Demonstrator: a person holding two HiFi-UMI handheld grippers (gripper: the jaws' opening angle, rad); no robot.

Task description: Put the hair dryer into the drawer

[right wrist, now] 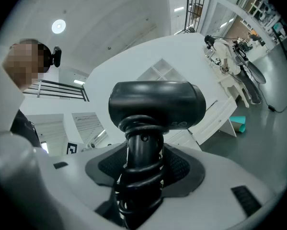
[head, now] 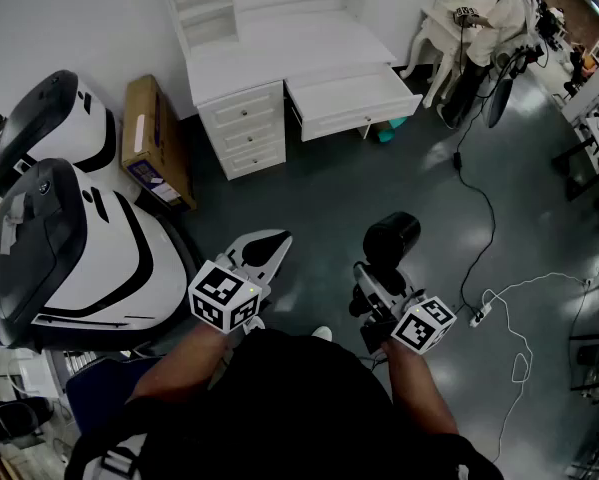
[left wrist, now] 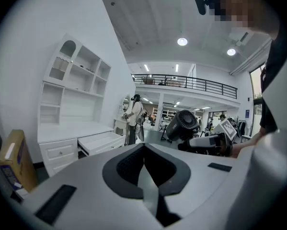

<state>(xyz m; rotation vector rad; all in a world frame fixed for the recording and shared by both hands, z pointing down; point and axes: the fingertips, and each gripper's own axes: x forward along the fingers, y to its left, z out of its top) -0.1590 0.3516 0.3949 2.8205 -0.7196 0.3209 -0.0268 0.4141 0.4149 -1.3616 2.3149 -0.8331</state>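
A black hair dryer [head: 391,238] sits upright in my right gripper [head: 375,286], which is shut on its handle. In the right gripper view its cord is wound round the handle [right wrist: 142,162] between the jaws, and the barrel [right wrist: 155,104] stands above them. My left gripper [head: 267,252] is beside it on the left, shut and holding nothing [left wrist: 144,150]. The white desk [head: 279,43] stands across the floor ahead, and its wide drawer [head: 354,96] is pulled open. The left gripper view also catches the hair dryer [left wrist: 184,123] and the open drawer [left wrist: 97,140].
Large white-and-black machines [head: 69,238] crowd the left side. A cardboard box [head: 151,138] leans by the desk's small drawers [head: 244,128]. A cable and power strip [head: 479,313] lie on the grey floor at right. A person [head: 491,28] stands at a far table.
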